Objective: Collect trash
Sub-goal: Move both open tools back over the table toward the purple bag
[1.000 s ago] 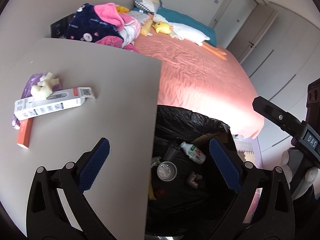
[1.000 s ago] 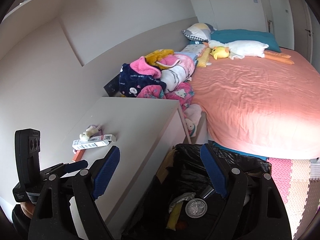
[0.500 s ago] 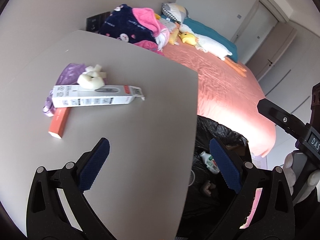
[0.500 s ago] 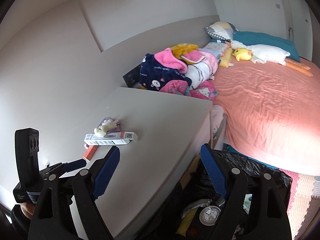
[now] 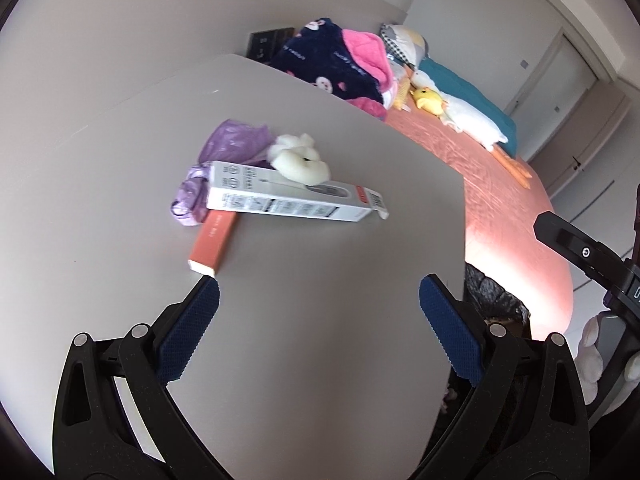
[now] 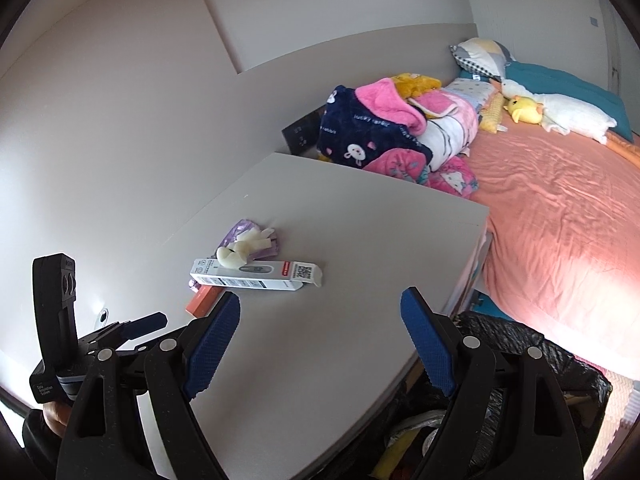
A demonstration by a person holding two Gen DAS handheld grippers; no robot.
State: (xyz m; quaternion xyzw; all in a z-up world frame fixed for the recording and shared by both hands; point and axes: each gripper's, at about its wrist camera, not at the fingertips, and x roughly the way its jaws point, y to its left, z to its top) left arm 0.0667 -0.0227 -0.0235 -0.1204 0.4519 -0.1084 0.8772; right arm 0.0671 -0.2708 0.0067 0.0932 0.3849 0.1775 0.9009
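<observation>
The trash sits in one small heap toward the far left part of the counter (image 5: 320,288): a long white box (image 5: 288,200) lies slantwise on top, its near end resting over an orange box (image 5: 212,240), with a crumpled purple bag (image 5: 224,160) behind and a whitish wad (image 5: 300,160) propped on the white box's far edge. Stacked like this, the white box is the piece most free to lift, since nothing but the light wad weighs on it.

The left gripper (image 5: 320,332) hangs over the counter just short of the heap, fingers spread wide and holding nothing, the left one close to the orange box's near end. That stance looks like a reach for the pile. The right gripper (image 6: 320,344) is also spread and empty, farther back above the counter's near edge.

The black-lined bin (image 6: 540,360) stands on the floor between counter and bed (image 6: 560,220), right at the counter's corner, so a picked item likely needs only a short carry.
</observation>
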